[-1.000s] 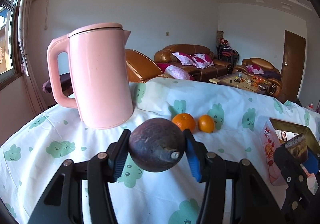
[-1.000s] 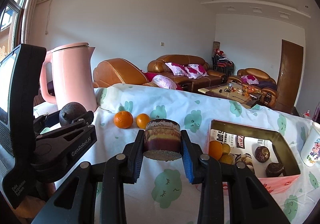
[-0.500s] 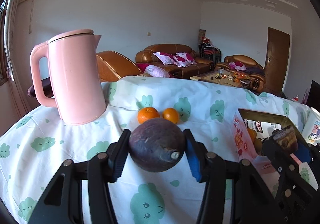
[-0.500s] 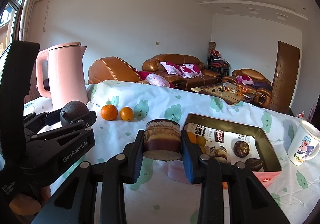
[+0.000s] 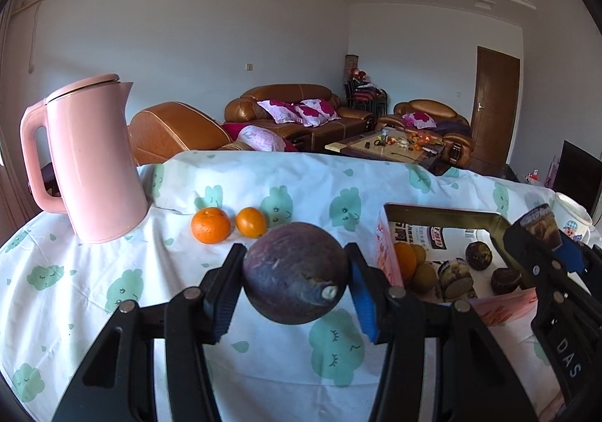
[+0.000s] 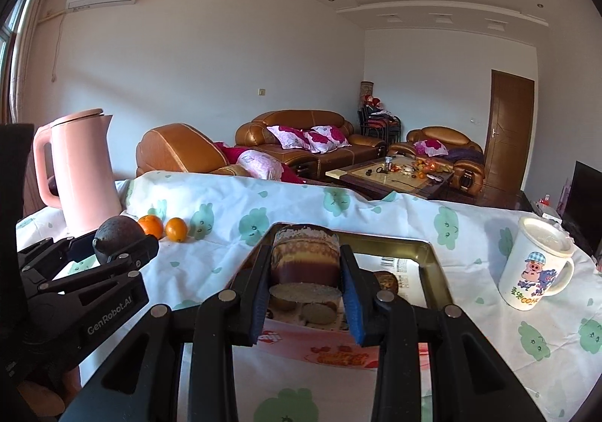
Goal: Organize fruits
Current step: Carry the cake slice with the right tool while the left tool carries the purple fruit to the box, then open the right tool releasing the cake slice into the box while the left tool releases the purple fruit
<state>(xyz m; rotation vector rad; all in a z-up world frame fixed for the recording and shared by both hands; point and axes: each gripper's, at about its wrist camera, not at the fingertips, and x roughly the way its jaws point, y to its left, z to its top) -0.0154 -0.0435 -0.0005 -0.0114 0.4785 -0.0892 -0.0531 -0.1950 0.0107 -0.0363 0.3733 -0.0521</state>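
My left gripper (image 5: 295,284) is shut on a round dark purple fruit (image 5: 295,273), held above the tablecloth left of the pink box (image 5: 444,218); it also shows in the right wrist view (image 6: 117,238). My right gripper (image 6: 305,281) is shut on a brown cut fruit piece (image 6: 305,256), held over the near left part of the box (image 6: 432,264). The box holds oranges (image 5: 404,258) and several dark fruits (image 5: 478,255). Two oranges (image 5: 210,225) (image 5: 251,221) lie on the cloth to the right of the kettle.
A pink kettle (image 5: 90,162) stands at the table's back left. A white cartoon mug (image 6: 538,269) stands right of the box. The table wears a white cloth with green clouds (image 5: 263,346). Sofas and a coffee table lie beyond.
Both grippers have moved right with their fruits. The box has come nearer; the right gripper now hangs over it. The kettle has slid away to the left.
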